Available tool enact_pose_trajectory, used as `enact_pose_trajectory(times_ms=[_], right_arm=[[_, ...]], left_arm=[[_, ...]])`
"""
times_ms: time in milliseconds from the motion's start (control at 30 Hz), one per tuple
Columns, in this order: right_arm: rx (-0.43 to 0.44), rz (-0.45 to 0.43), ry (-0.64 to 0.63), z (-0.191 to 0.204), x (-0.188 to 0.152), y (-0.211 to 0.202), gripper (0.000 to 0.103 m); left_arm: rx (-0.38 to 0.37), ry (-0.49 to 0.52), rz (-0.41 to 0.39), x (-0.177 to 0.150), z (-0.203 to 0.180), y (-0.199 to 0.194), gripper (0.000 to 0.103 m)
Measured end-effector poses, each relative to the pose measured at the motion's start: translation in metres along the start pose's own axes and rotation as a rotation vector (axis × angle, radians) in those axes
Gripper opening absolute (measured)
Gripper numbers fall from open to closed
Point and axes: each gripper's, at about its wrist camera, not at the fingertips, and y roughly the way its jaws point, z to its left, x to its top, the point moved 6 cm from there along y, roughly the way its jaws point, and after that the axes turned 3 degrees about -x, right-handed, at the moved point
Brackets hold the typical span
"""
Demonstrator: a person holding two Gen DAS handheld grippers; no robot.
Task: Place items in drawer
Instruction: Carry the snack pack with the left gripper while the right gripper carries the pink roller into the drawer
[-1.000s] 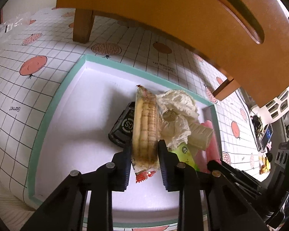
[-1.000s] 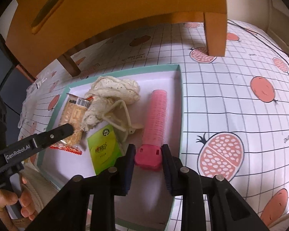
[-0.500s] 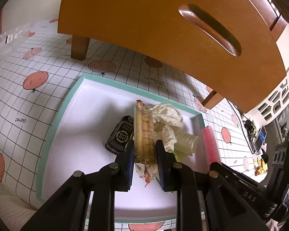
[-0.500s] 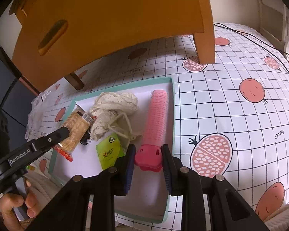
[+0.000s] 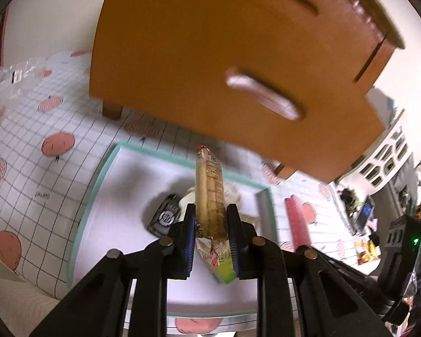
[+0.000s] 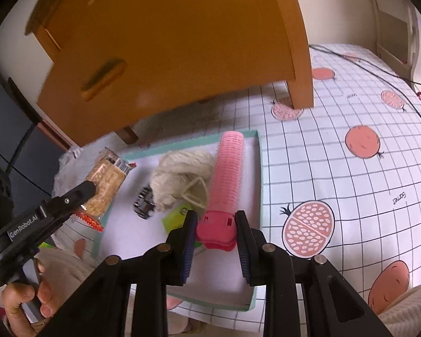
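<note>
The left tongs (image 5: 210,238) are closed on a biscuit packet (image 5: 210,199), which they hold above the white tray (image 5: 103,174). The right tongs (image 6: 215,241) grip the base of a pink hair roller (image 6: 227,174), raised over the right edge of the same tray. On the tray lie a cream cloth (image 6: 179,177), a green sachet (image 6: 176,217) and a small dark object (image 5: 165,219), and the orange drawer cabinet (image 5: 210,56) stands just behind.

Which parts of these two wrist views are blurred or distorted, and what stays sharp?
Left wrist view: wooden cabinet smeared by motion blur, held cracker packet sharp; fisheye bends the tablecloth grid. Right wrist view: cabinet softer too, pink hair roller crisp.
</note>
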Motion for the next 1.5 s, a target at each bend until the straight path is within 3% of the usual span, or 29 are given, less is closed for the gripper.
enact_pose_trajectory(times_ms=[267, 600, 767, 1133, 1500], right_arm=[[0.044, -0.099, -0.04, 0.022, 0.02, -0.047, 0.029], [0.13, -0.26, -0.091, 0.064, 0.057, -0.117, 0.029], [0.156, -0.314, -0.103, 0.081, 0.088, -0.137, 0.029], [0.142, -0.363, -0.127, 0.101, 0.166, -0.147, 0.029], [0.081, -0.316, -0.15, 0.102, 0.202, -0.123, 0.029]], left_arm=[[-0.055, 0.05, -0.098, 0.021, -0.033, -0.04, 0.022], [-0.175, 0.097, -0.283, 0.072, -0.08, -0.109, 0.022], [-0.189, 0.126, -0.342, 0.103, -0.095, -0.128, 0.022], [-0.161, 0.141, -0.377, 0.168, -0.102, -0.132, 0.022], [-0.107, 0.124, -0.348, 0.2, -0.095, -0.108, 0.022]])
